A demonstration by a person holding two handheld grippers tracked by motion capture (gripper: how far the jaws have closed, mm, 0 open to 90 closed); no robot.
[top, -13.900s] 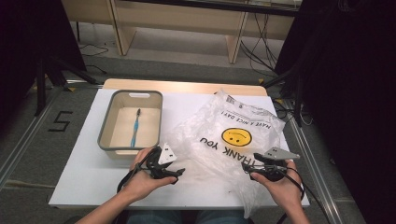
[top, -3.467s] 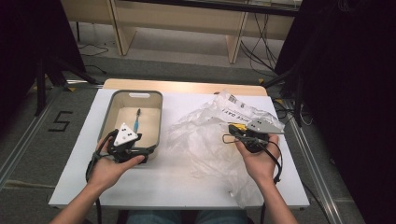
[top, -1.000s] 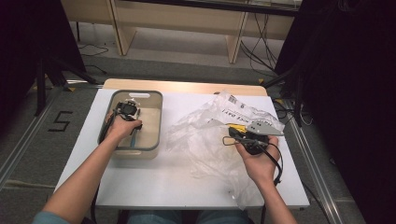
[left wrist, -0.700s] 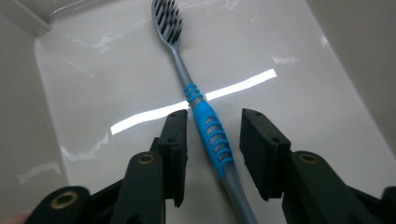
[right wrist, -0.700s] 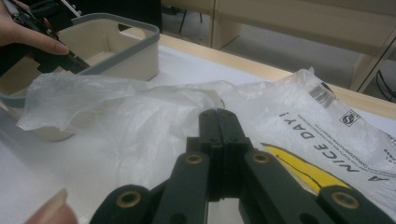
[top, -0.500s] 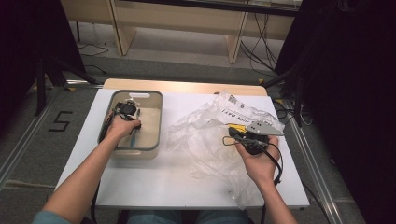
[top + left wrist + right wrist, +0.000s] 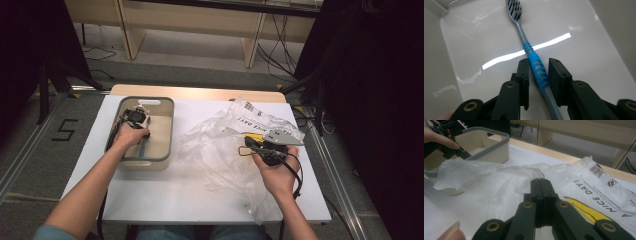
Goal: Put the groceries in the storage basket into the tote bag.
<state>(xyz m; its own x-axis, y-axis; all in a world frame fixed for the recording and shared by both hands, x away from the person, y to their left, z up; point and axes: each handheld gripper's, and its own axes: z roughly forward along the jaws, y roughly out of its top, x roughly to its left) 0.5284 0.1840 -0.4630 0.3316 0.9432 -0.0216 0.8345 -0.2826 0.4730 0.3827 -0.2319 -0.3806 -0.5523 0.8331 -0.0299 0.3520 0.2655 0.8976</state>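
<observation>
I've got the left gripper point(image 7: 536, 72) down in the bin point(image 7: 165, 127), jaws just closing, astride the toothbrush point(image 7: 535, 63) grip, not pinching yet. Handle runs along the jaws, bristles ahead. Right gripper point(image 7: 541, 185) is clamped on the plastic bag point(image 7: 506, 185).

"NICE DAY!" — plastic bag point(image 7: 584, 182)

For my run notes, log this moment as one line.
left hand-held gripper: jaws closing around toothbrush in bin, gap remains | right hand-held gripper: shut on plastic bag
</observation>
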